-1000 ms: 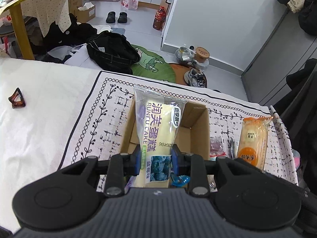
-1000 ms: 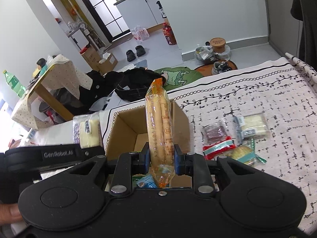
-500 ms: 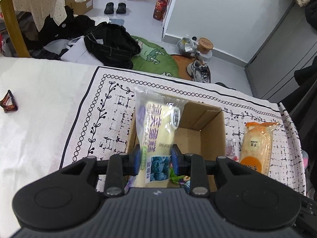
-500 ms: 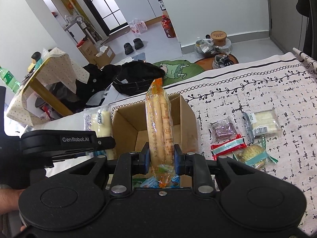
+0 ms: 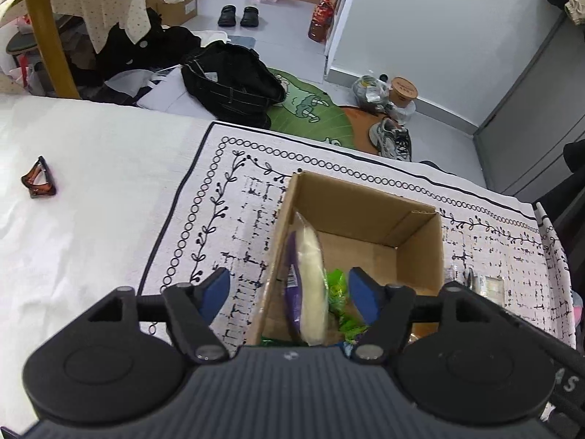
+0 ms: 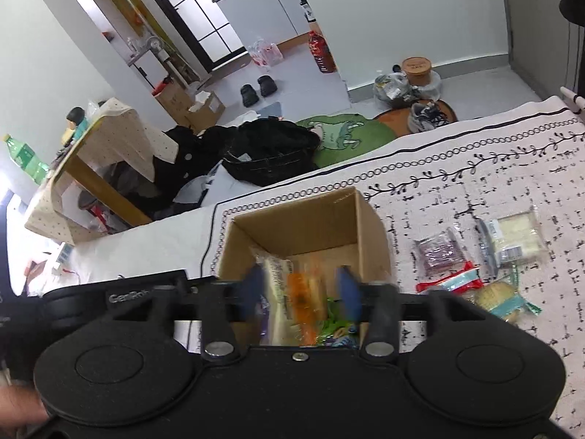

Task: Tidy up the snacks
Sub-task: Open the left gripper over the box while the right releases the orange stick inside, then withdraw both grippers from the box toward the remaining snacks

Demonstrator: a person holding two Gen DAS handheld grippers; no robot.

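The box (image 5: pixel 369 219) sits open at lower centre of both frames on a patterned cloth (image 5: pixel 234 197) over the surface. In the left wrist view a cake pack (image 5: pixel 309 285) stands on edge inside it, against the left wall; its long axis runs from the bottom of the frame up toward the far wall, the purple printed face turned left and the pale cake to the right. Green wrappers (image 5: pixel 340 303) lie right of it on the box floor.

The left gripper (image 5: pixel 289 294) hangs over the near edge of the box with its blue fingers (image 5: pixel 215 289) spread wide, holding nothing; one finger is outside the left wall, the other over the inside.

In the right wrist view the right gripper (image 6: pixel 299 292) is also above the box (image 6: pixel 303 226), its fingers (image 6: pixel 347 289) apart and blurred. Between them, free of both, is an orange pack (image 6: pixel 303 300), blurred, lengthwise roughly up the frame, just right of the cake pack (image 6: pixel 276 278) and above the green wrappers (image 6: pixel 331 318).

Right of the box, several small packets (image 6: pixel 475 256) lie loose on the cloth (image 6: pixel 475 168): a dark one, a pale square one, a red-and-teal one and a round biscuit.

A brown hair clip (image 5: pixel 38 179) lies well apart at the left of the left wrist frame.
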